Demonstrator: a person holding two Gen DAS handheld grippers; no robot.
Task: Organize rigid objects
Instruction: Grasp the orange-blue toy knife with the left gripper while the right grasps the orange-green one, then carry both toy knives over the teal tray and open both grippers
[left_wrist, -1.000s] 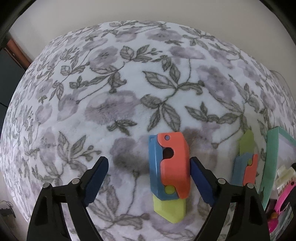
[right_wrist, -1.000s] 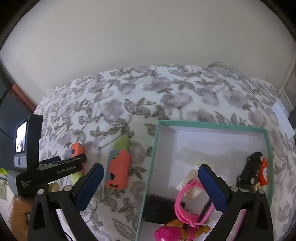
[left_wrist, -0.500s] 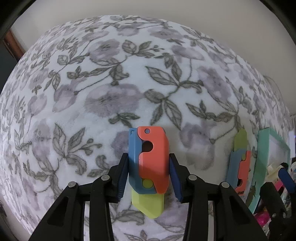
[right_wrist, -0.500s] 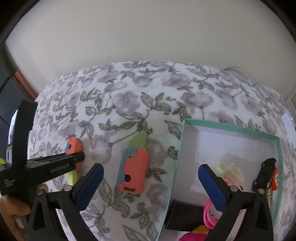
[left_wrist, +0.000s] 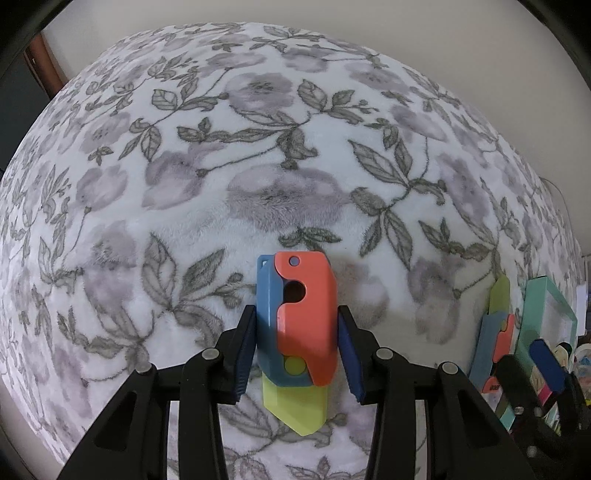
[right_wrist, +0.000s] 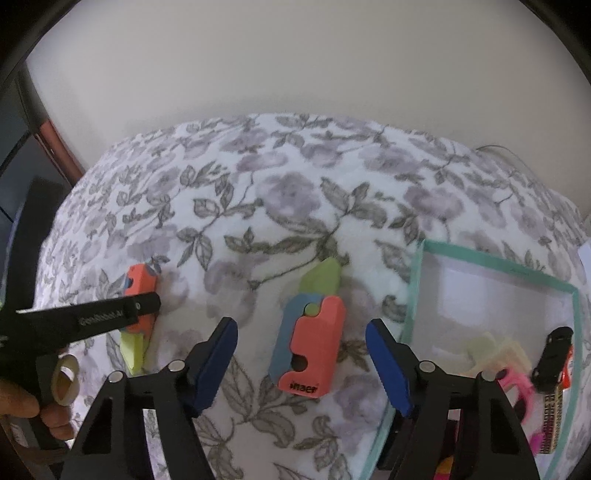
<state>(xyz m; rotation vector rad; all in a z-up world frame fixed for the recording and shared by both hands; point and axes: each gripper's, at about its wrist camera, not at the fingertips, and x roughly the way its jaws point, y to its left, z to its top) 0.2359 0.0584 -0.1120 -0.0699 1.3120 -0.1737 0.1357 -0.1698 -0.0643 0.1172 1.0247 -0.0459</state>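
Your left tongs (left_wrist: 297, 345) are clamped across the flat sides of one coral-and-blue plastic toy cutter with a lime blade (left_wrist: 295, 332) on the floral fleece bed cover (left_wrist: 258, 155). It looks light, stiff and smooth, so keep the pads on its body, off the blade. Your right tongs (right_wrist: 301, 362) are closing around its twin (right_wrist: 308, 347), not yet touching, beside the teal-rimmed box (right_wrist: 413, 295).

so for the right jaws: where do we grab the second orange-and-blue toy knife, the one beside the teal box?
Grip the second toy knife across its orange-and-blue handle, on the long flat sides, coming down from above. It lies flat on the floral blanket, and the yellow-green blade end tapers. The right gripper already straddles the handle; its jaws are closing, pads not yet touching.
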